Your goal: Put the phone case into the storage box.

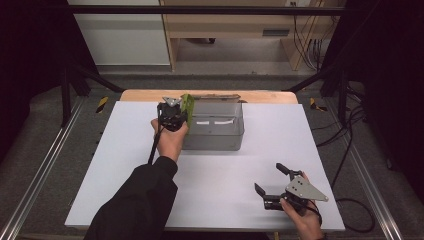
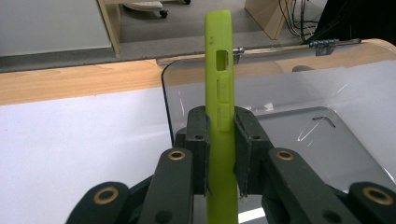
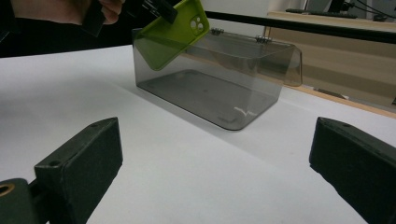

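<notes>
Your left hand-held gripper (image 2: 220,140) clamps the green case (image 2: 219,93) edge-on over the left end of the box (image 1: 215,137), near the surface's far edge. Your right hand-held gripper (image 1: 274,186) rests wide open and empty near the right corner. The tilted case could catch the box wall and slip from the narrow grip.

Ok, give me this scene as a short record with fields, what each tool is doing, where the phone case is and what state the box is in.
left tool: shut on the green phone case, holding it by its edges
phone case: tilted, over the near left corner of the box, not yet inside
box: clear grey plastic, lid swung open at the back, nothing inside
right tool: open, holding nothing, low over the table's near right part
table: white top, wooden strip at the far edge
</notes>
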